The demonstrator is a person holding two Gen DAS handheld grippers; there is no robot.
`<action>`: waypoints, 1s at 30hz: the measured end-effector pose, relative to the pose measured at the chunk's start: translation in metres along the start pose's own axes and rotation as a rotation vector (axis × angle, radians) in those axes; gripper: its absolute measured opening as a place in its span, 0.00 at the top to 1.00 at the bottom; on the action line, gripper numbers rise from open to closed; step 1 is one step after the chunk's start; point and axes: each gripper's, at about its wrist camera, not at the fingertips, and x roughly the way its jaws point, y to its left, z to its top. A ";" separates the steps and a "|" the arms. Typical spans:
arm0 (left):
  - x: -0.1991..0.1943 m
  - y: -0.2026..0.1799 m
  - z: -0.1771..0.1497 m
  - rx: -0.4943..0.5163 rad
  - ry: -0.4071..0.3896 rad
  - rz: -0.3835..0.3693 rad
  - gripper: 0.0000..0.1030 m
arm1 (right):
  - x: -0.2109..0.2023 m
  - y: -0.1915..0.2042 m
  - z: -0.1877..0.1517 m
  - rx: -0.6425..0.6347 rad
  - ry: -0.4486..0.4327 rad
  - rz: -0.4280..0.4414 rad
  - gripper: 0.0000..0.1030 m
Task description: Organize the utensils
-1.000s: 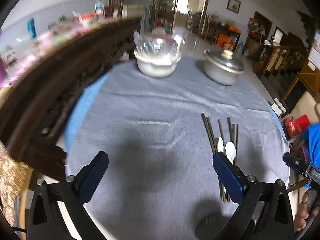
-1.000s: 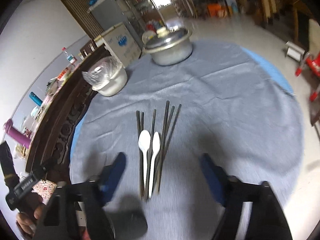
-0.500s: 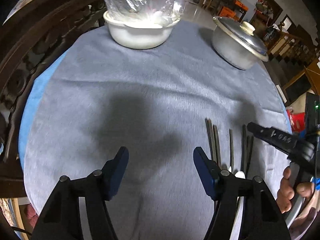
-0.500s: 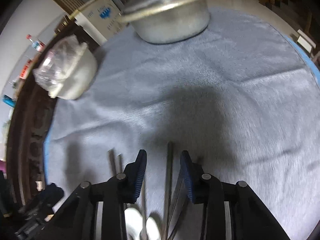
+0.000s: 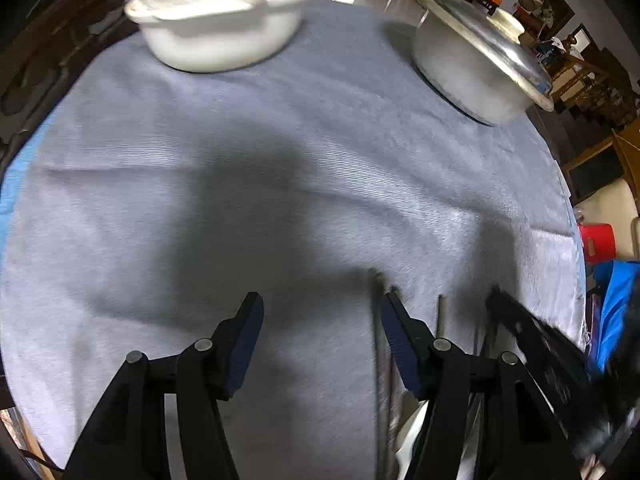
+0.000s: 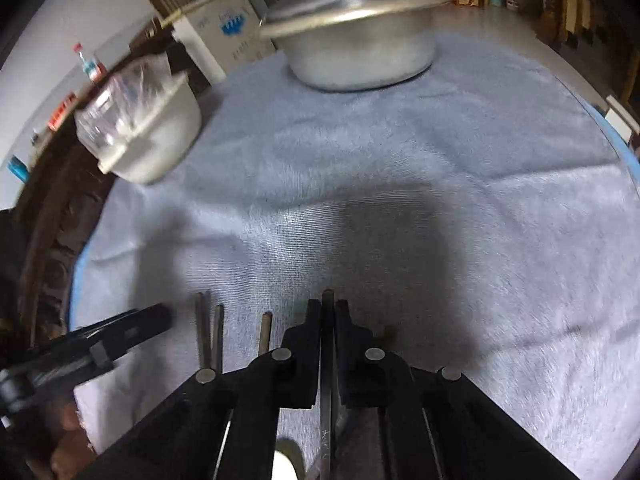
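Note:
Several dark chopsticks lie side by side on the grey cloth near the front edge. My right gripper is shut on one dark chopstick, whose tip pokes out between the fingers. Other chopsticks lie to its left. A white spoon shows beneath the gripper. My left gripper is open and empty over the cloth, just left of the chopsticks. A white spoon shows behind its right finger. The right gripper body shows in the left wrist view.
A white bowl covered with plastic film stands at the back left of the round table. A lidded metal pot stands at the back right. A dark carved wooden sideboard borders the left side.
Both grippers have moved forward and lower toward the cloth. My right gripper has closed from a narrow gap onto a chopstick. My left gripper stays open, nearer the chopsticks.

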 end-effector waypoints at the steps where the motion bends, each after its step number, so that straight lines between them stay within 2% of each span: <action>1: 0.004 -0.002 0.003 -0.005 0.002 -0.001 0.40 | -0.006 -0.003 -0.003 0.005 -0.014 0.024 0.93; 4: 0.012 -0.007 0.007 -0.028 -0.009 0.004 0.45 | -0.029 -0.010 -0.012 0.003 -0.057 0.066 0.93; 7: 0.014 -0.012 0.009 -0.035 -0.007 -0.032 0.49 | -0.053 -0.014 -0.020 0.016 -0.092 0.093 0.93; 9: 0.015 -0.017 0.008 -0.026 -0.023 -0.007 0.63 | -0.062 -0.014 -0.022 0.029 -0.105 0.109 0.93; 10: 0.015 -0.020 0.007 -0.011 -0.037 0.008 0.65 | -0.068 -0.017 -0.025 0.039 -0.113 0.121 0.93; 12: 0.017 -0.026 0.003 0.016 -0.056 0.040 0.83 | -0.081 -0.017 -0.031 0.047 -0.125 0.152 0.93; 14: 0.019 -0.030 0.001 0.042 -0.075 0.062 0.93 | -0.093 -0.017 -0.036 0.056 -0.143 0.164 0.93; 21: 0.001 -0.014 -0.009 0.034 -0.117 0.013 0.93 | -0.132 -0.007 -0.057 0.057 -0.223 0.181 0.93; 24: -0.031 -0.007 -0.022 0.049 -0.185 -0.007 0.93 | -0.156 0.001 -0.069 0.040 -0.287 0.169 0.93; 30: -0.111 -0.002 -0.056 0.079 -0.373 -0.032 0.93 | -0.207 0.023 -0.111 0.008 -0.451 0.121 0.93</action>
